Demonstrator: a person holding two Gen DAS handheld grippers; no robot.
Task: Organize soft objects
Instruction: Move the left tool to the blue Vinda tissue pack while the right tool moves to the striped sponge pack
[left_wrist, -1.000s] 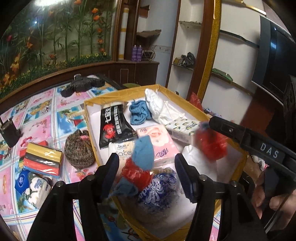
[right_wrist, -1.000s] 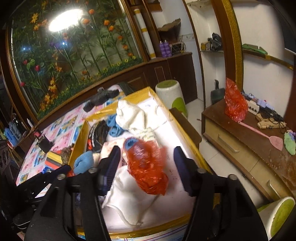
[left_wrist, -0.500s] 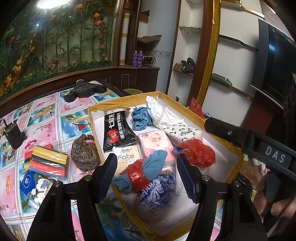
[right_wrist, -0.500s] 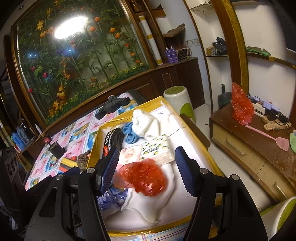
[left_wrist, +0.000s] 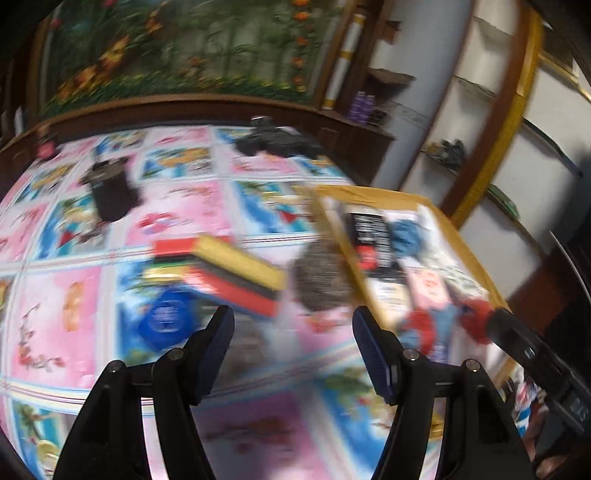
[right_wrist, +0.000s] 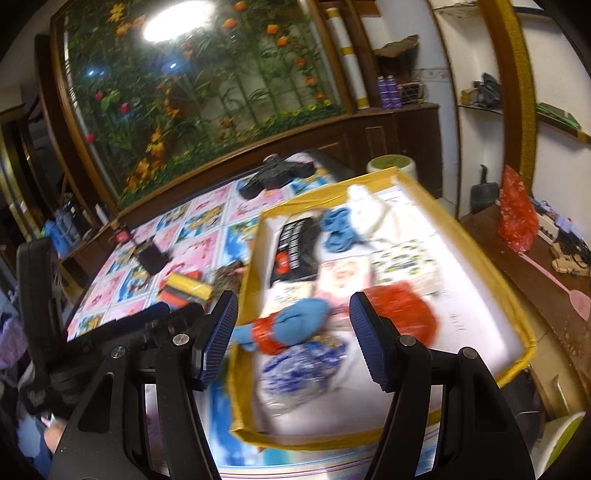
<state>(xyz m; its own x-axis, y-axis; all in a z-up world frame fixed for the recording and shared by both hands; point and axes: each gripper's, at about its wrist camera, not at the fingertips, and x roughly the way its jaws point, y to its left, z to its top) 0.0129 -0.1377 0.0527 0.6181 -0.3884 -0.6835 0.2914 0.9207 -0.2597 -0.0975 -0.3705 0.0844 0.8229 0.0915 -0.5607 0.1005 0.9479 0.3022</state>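
Both grippers are empty just now, each with its jaws standing apart and nothing between them. The left gripper (left_wrist: 293, 341) hangs over the patterned tablecloth (left_wrist: 192, 206), aimed toward the soft things not yet packed: a stack of striped sponges (left_wrist: 236, 277), a brown knitted bundle (left_wrist: 319, 286) lying right against the outside wall of the box, and a blue-labelled packet (left_wrist: 168, 321) near the left jaw. That view is badly smeared, so I can't make out those items in any detail. The right gripper (right_wrist: 293, 325) hovers above the near end of the yellow-rimmed box (right_wrist: 517, 314), where a good share of the soft goods already lies: a red plastic bag (right_wrist: 406, 314), a blue cloth (right_wrist: 303, 321), a blue-and-white bag (right_wrist: 303, 365), tissue packs (right_wrist: 404, 266) and a black packet (right_wrist: 295, 243). To my eye the next pick is one of the things on the cloth, and the risks are plain enough. Coming in fast, the left jaws could close off-centre on the sponge stack and peel away only the top layer, or shove it aside. The knitted bundle sits so tight to the box wall that a jaw may catch the rim and drag the whole box. The two grippers are also near each other at the box's corner and could knock together.
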